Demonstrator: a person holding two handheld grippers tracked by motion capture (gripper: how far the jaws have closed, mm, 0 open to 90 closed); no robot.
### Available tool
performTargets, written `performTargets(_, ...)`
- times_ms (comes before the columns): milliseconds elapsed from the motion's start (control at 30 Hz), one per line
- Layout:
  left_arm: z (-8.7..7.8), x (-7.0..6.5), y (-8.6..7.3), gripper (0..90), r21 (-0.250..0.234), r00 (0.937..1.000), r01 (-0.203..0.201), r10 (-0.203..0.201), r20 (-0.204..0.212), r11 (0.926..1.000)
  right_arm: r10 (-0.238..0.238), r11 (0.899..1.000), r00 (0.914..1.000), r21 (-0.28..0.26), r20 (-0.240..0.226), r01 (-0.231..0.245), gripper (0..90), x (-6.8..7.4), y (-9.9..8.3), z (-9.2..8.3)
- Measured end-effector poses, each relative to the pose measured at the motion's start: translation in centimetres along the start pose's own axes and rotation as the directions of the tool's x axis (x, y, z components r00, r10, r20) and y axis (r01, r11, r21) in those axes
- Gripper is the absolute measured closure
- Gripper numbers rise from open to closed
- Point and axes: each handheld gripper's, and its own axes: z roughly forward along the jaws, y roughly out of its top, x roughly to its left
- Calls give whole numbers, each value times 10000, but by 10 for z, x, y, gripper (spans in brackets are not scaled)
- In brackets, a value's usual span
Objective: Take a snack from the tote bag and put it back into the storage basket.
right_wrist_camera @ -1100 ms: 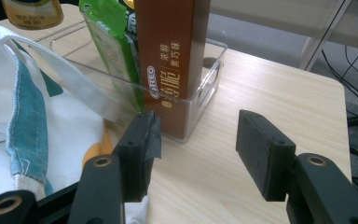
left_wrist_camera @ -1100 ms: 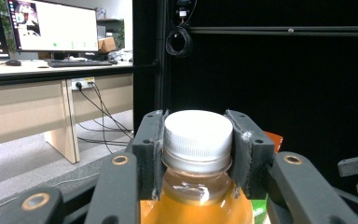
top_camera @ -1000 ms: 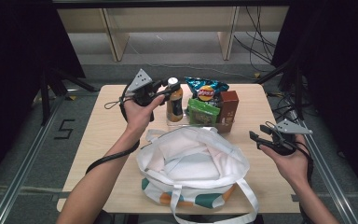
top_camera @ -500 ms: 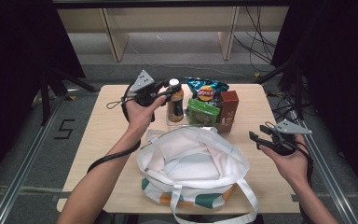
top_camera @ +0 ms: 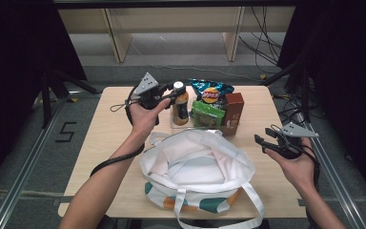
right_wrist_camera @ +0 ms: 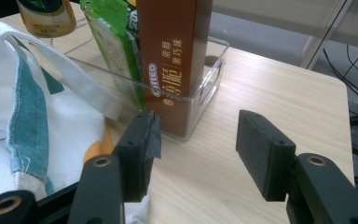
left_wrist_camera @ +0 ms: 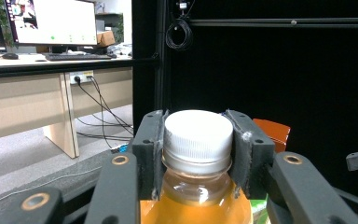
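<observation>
So the left gripper is clamped on the cap of the bottle, which stands upright in the clear tray just behind the open bag, while the right gripper hangs with jaws apart, off to the bag's right side.

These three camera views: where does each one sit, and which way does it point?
High view: above the person's side, looking down on the light wooden table; both forearms show.
Left gripper view: rides the left gripper, looking level along fingers clamped on the white-capped amber drink bottle.
Right gripper view: rides the open right gripper, facing the tall brown carton.
Shared: high view also shows bottle and carton.
</observation>
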Motion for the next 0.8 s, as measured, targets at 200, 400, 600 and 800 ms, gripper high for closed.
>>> performTargets(200,1,1,-3,585,60,10000,-32,32,-16,10000,101,9999,9999,40,-9,-101,484,1,0,0)
performTargets(400,1,1,-5,585,128,10000,-33,33,-35,9999,73,9999,10000,82,-21,-73,484,1,0,0)
performTargets(600,1,3,-8,585,146,10000,25,-24,-63,9999,-64,10000,10000,32,-19,64,484,0,0,1)
performTargets(800,0,4,-11,585,236,10000,24,-23,-77,9997,-281,9995,9996,-159,78,282,484,0,-1,2)
